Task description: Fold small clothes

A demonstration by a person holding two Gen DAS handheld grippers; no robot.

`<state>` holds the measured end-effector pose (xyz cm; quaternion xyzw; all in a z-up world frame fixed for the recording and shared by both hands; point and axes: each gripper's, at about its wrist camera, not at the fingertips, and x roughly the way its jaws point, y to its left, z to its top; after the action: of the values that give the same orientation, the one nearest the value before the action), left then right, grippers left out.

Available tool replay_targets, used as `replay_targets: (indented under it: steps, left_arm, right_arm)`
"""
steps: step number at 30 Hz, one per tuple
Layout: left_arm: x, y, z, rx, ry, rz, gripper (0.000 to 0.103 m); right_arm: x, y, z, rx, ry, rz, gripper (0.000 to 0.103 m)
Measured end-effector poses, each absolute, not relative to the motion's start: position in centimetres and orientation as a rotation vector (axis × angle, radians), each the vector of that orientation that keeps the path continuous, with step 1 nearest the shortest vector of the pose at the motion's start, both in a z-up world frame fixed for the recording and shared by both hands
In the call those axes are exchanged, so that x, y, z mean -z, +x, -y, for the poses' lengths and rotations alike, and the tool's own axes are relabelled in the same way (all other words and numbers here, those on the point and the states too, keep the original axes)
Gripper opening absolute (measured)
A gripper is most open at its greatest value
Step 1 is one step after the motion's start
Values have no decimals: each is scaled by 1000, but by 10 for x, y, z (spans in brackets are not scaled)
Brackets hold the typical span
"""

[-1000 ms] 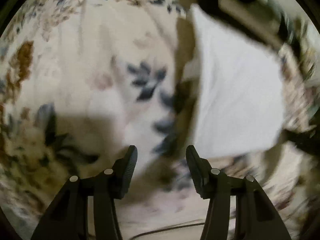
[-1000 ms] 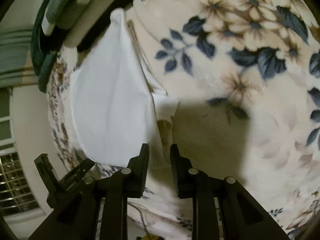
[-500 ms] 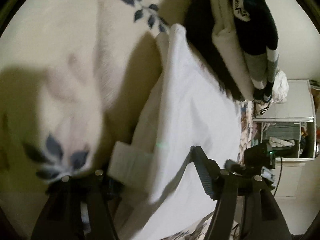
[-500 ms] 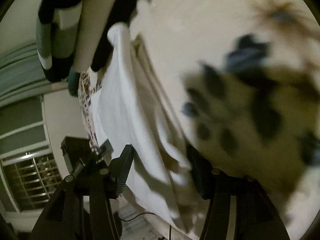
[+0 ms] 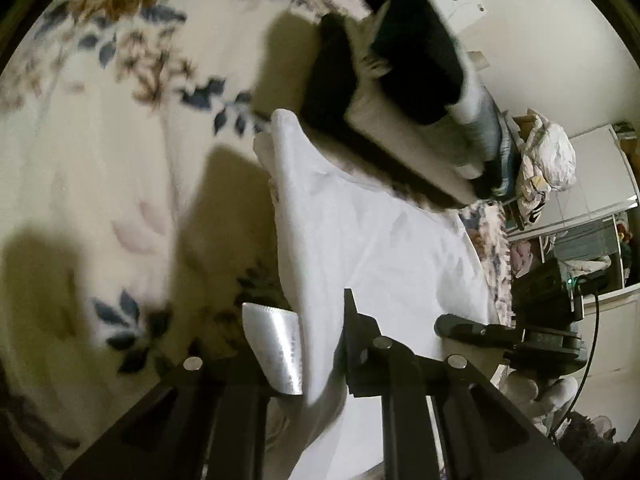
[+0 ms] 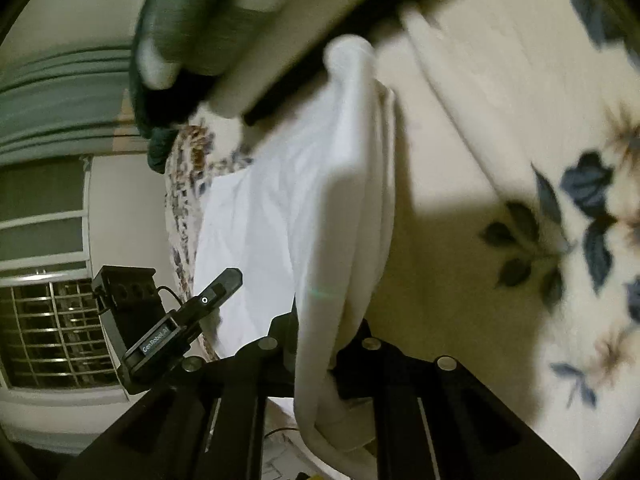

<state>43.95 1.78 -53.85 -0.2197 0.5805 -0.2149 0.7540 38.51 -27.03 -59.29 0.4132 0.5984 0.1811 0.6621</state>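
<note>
Both tongs, left (image 5: 320, 344) and right (image 6: 316, 344), have just been closed onto the white cotton garment (image 5: 372, 248), lifted off the floral bedspread (image 5: 100, 168). Edges should be carried evenly toward twelve o'clock, kept taut.

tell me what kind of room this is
Most likely a bedroom at home. The work surface is a bed with a floral blanket, folded clothes are stacked at its far edge, and a barred window with green curtains sits by the wall.
</note>
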Motion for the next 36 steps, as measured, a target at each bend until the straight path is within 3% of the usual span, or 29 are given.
replay_targets:
  steps: [12, 18, 22, 27, 33, 36]
  left_arm:
    - [408, 466, 0, 500, -433, -1114, 12]
    - [373, 535, 27, 497, -417, -1035, 12]
    - [380, 595, 50, 490, -402, -1015, 12]
    - [416, 648, 71, 469, -351, -1037, 12]
    - [448, 662, 85, 412, -293, -1083, 16]
    - [441, 653, 90, 351, -229, -1069, 24]
  right_arm:
    - [424, 413, 305, -469, 840, -1175, 10]
    - [373, 480, 344, -452, 805, -1085, 10]
    - [372, 534, 363, -448, 807, -1064, 10]
    - [414, 596, 383, -439, 807, -1103, 10]
    - [455, 623, 390, -416, 730, -1185, 11]
    - [451, 625, 386, -373, 643, -1213, 21]
